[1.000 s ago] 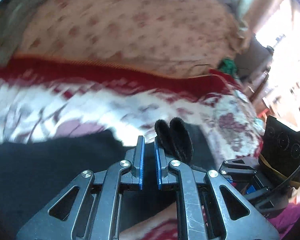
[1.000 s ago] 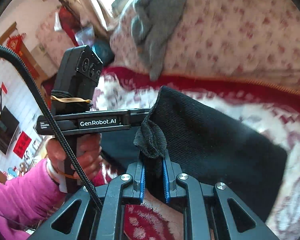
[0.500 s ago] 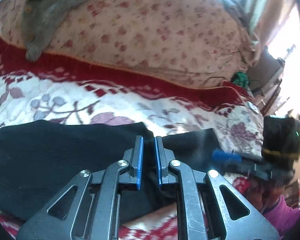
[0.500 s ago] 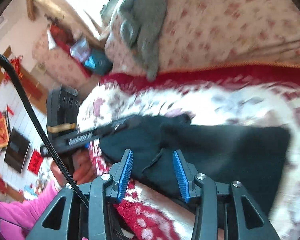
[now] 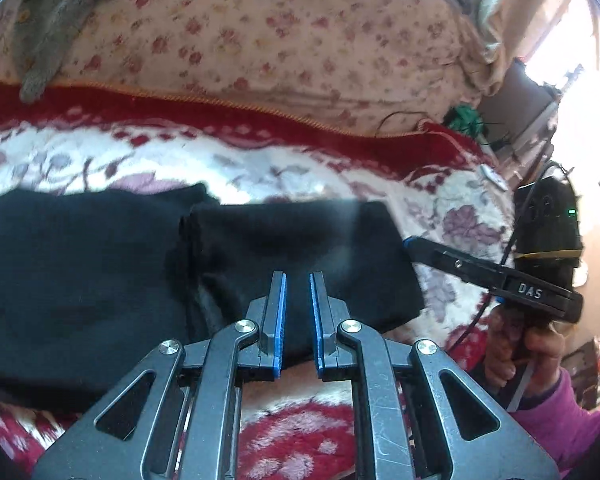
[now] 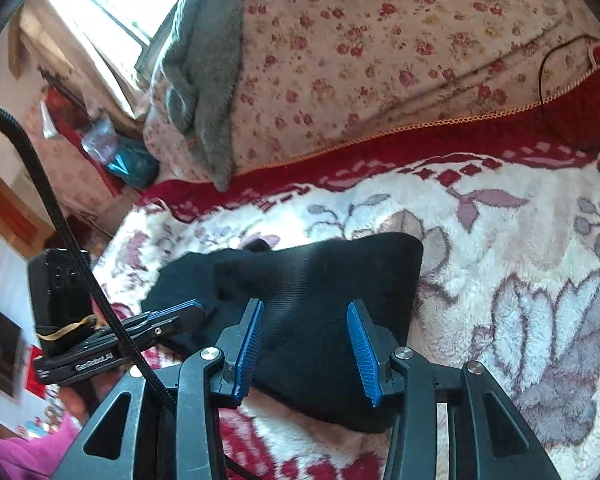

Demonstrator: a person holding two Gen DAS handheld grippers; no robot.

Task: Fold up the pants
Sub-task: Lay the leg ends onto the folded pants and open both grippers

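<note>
The black pants [image 5: 148,272] lie folded on the flowered blanket, one end laid over the rest; they also show in the right wrist view [image 6: 324,292]. My left gripper [image 5: 298,280] hovers over the near edge of the folded end, its jaws a narrow gap apart with nothing between them. My right gripper [image 6: 304,308] is open wide above the pants and holds nothing. It also shows in the left wrist view [image 5: 414,246] at the pants' right edge. The left gripper shows in the right wrist view [image 6: 192,310] at the pants' left side.
The white and red flowered blanket [image 6: 520,264] covers the bed. A rose-patterned quilt [image 5: 280,40] is piled behind it with a grey garment [image 6: 204,80] on it. A black cable [image 5: 396,120] lies at the quilt's edge. Furniture [image 5: 512,108] stands beyond the bed.
My right gripper let go of the pants' end and opened wide. The end now lies folded over the rest. My left gripper drew back a little and stayed narrow.
</note>
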